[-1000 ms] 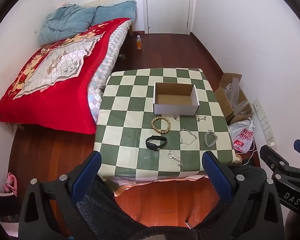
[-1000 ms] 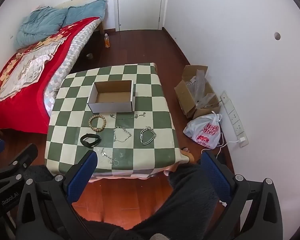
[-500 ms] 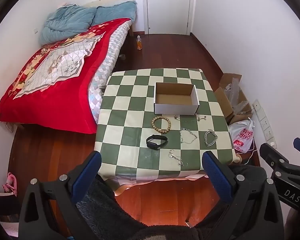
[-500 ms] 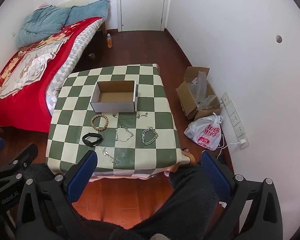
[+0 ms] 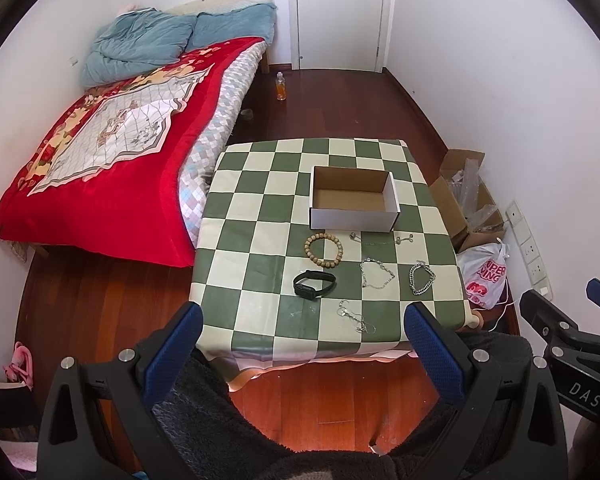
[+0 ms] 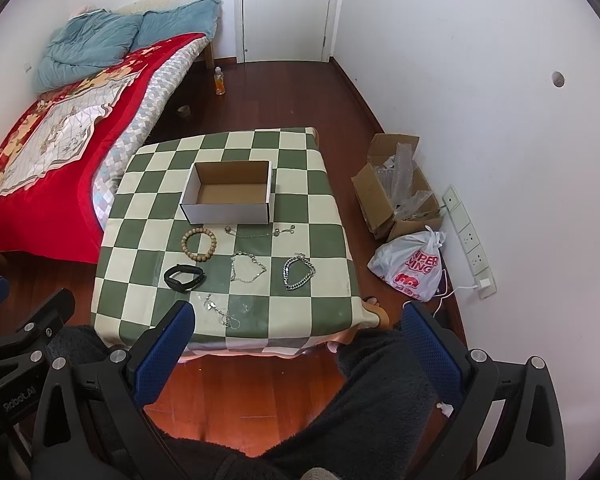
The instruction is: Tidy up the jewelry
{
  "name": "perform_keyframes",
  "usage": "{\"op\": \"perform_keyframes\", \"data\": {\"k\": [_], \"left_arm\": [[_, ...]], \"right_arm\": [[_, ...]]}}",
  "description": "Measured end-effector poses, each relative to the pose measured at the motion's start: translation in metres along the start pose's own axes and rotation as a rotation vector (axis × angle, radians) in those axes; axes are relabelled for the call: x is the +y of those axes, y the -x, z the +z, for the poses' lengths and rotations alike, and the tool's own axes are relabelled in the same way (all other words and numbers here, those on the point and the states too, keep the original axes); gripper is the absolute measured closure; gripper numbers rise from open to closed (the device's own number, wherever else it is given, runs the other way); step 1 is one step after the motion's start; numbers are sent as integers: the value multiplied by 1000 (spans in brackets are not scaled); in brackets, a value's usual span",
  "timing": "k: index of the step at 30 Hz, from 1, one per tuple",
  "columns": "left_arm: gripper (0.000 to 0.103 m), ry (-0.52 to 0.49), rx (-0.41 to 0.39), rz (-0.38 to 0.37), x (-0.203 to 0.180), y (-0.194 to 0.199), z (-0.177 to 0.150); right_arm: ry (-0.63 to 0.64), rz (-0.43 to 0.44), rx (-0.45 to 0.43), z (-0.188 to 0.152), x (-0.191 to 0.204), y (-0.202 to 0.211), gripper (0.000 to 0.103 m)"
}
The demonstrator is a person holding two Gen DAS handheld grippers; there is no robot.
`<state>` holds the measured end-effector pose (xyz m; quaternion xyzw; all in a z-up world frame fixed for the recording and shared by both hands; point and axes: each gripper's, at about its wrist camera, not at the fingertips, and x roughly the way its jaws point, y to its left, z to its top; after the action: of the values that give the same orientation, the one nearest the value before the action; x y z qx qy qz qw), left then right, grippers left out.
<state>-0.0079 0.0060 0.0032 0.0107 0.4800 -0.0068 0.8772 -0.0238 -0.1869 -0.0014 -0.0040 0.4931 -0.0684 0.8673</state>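
A low table with a green-and-cream checked cloth [image 5: 256, 208] [image 6: 148, 204] holds an open, empty white cardboard box [image 5: 354, 216] [image 6: 228, 212]. In front of the box lie a wooden bead bracelet [image 5: 323, 250] [image 6: 199, 244], a black wristband [image 5: 314, 284] [image 6: 184, 277], a thin chain [image 5: 382, 240] [image 6: 258, 234], a silver bracelet [image 5: 376, 274] [image 6: 247, 267], a heavy silver link bracelet [image 5: 421, 279] [image 6: 298, 273] and a fine chain [image 5: 356, 317] [image 6: 220, 311] near the front edge. My left gripper [image 5: 302, 350] and right gripper [image 6: 296, 344] hang open, high above the table's near edge, holding nothing.
A bed with a red quilt [image 5: 100, 152] stands left of the table. An open carton [image 6: 396, 196], a plastic bag [image 6: 414, 266] and a power strip [image 6: 470, 240] lie by the right wall. A bottle [image 5: 280, 86] stands on the floor near the door. A person's dark fleece legs [image 6: 364, 400] are below me.
Both views have shifted slightly; the right wrist view has drawn a little closer and to the right of the table. Nothing on the table has moved.
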Motion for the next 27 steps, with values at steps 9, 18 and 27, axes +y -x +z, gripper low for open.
{"op": "perform_keyframes", "data": {"k": [9,18,27], "left_arm": [[0,7,-5,5,0,0,2],[0,2,-9,2,0,2,3],[0,4,-18,3,0,6,4]], "right_arm": [[0,5,-1,0,0,1,0],[-4,10,-7,1,-2,4,0],[-8,13,-15,1,-4,7,0]]}}
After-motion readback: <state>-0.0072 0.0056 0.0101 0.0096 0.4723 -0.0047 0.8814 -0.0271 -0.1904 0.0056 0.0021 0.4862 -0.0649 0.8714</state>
